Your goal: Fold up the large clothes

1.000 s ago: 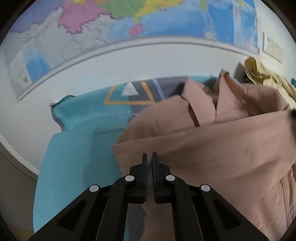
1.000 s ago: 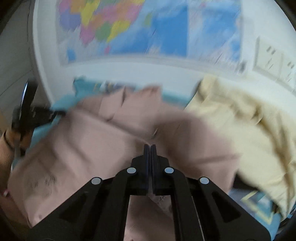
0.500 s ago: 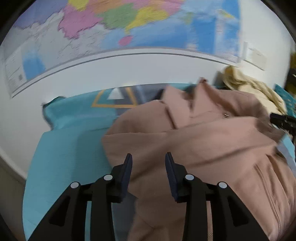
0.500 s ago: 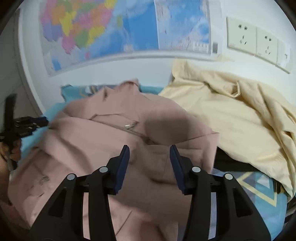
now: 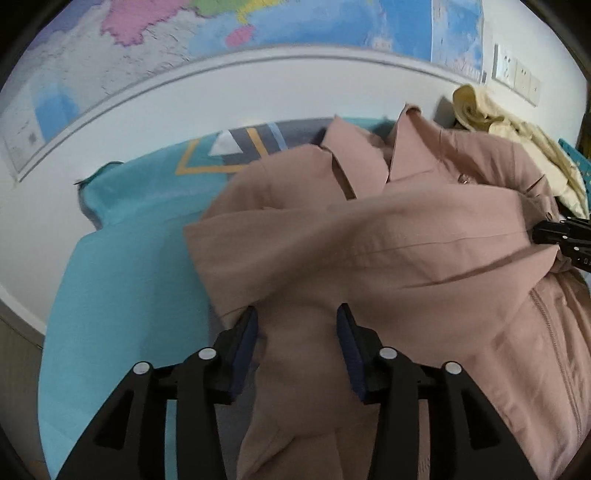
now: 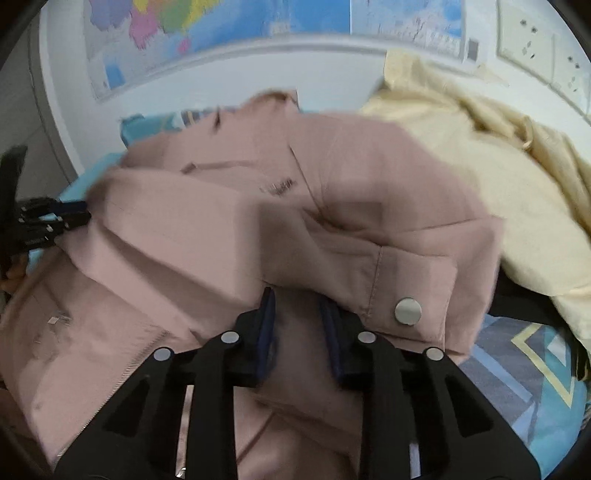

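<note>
I have the pink jacket (image 5: 388, 258) lying on the teal patterned cloth (image 5: 122, 280) that covers the tabletop, collar toward the wall map (image 5: 258, 26), with both sleeves drawn across its front. A cream garment (image 6: 480, 162) is heaped just beside it on my right, touching its edge.

My left gripper (image 5: 295, 332) hovers over the near left part of the jacket; its jaws are opening, standing roughly half apart, with pink fabric showing between them but neither pad pressing on it, so I hold nothing there. My right gripper (image 6: 297, 321) is over the folded-in sleeve near the cuff snap (image 6: 407, 311); its jaws are closing, with a narrow gap left and fabric below and between them. I can't say the pads bite yet, so I treat it as not gripping.

The risks I see: the right jaws may close on more than one layer, or only the cuff edge, and the sleeve would drag out of its fold when I lift. The crossed sleeves sit loosely and puffed, so any sideways pull could slide them off. Working close to the cream garment, I could snag it. The right view is blurred, so my aim is uncertain.
</note>
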Motion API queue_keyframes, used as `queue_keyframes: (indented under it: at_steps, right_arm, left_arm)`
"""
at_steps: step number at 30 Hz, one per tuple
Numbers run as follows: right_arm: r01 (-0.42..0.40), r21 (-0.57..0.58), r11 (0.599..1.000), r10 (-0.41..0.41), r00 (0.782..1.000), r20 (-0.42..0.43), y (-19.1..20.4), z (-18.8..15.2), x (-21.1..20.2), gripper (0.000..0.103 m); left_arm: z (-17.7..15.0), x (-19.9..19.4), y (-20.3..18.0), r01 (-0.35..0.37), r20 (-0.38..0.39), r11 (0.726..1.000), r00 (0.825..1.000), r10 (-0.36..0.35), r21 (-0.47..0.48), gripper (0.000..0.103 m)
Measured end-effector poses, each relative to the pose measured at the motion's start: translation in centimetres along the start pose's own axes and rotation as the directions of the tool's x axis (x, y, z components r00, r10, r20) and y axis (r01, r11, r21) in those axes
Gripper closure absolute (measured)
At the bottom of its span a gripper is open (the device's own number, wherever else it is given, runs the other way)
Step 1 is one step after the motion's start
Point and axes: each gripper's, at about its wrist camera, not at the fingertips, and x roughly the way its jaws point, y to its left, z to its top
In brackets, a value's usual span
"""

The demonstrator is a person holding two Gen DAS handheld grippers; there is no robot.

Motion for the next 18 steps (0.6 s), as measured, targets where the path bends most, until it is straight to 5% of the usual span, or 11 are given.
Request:
queue_keyframes:
  at_steps: [3,9,13,18]
  right_arm:
    - [-0.048,0.002,0.999,0.048,0.998,0.039,0.4,-0.9,-2.9,0.068]
    - [-0.072,-0.048,0.996,0.072,0.997,-0.003,2.1,-1.8,-2.8,0.068]
    - [-0.038,-0.006,0.999,0.037,0.998,-0.051,1.6,-2.1,0.1,0.068]
    - [-0.081,0.046,0.996,0.080,0.997,0.023,1.3,-2.7,-3.4,0.058]
  left_arm:
    - [-1.1,-2.2,1.1,0.007,0.025,1.000,1.000,-0.007,-0.016,0.043]
    - [-4.0,-4.4,1.6,0.037,0.026,0.999,0.999,-0.037,-0.017,0.042]
    - [-5.9,-4.7,2.2,0.058,-0.014,0.996,0.998,-0.059,-0.062,0.028]
    - [-8.7,-6.3,3.5,0.121,-0.025,0.983,0.992,-0.126,-0.135,0.025]
